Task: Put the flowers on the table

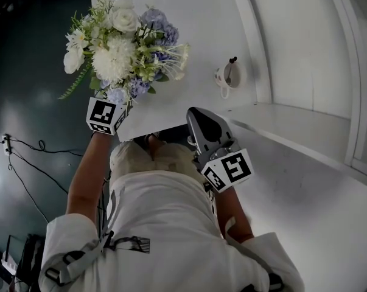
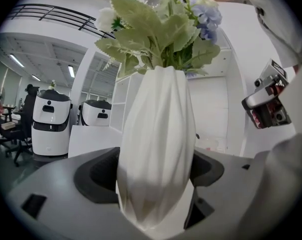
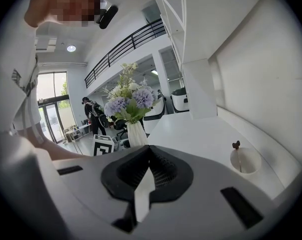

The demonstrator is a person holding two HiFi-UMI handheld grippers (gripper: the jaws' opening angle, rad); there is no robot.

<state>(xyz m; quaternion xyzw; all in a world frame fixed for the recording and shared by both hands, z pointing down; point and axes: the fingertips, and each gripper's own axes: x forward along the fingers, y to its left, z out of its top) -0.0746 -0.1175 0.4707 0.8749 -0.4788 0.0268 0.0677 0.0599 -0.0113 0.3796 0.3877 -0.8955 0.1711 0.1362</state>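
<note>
The flowers (image 1: 122, 47), standing in a ribbed white vase (image 2: 158, 114) judged light, rigid, smooth and breakable, are being held at the desk's (image 1: 195, 17) near left corner by the left gripper (image 2: 153, 176) clamped round the vase's body, the right gripper (image 3: 148, 171) being carried closed, empty.

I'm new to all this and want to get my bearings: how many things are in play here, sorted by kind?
Vase of flowers: 1
Cup, holding a stick, on the white table: 1
Hand-held grippers: 2, the left gripper closed on the vase, the right gripper shut and empty
Total: 4
</note>
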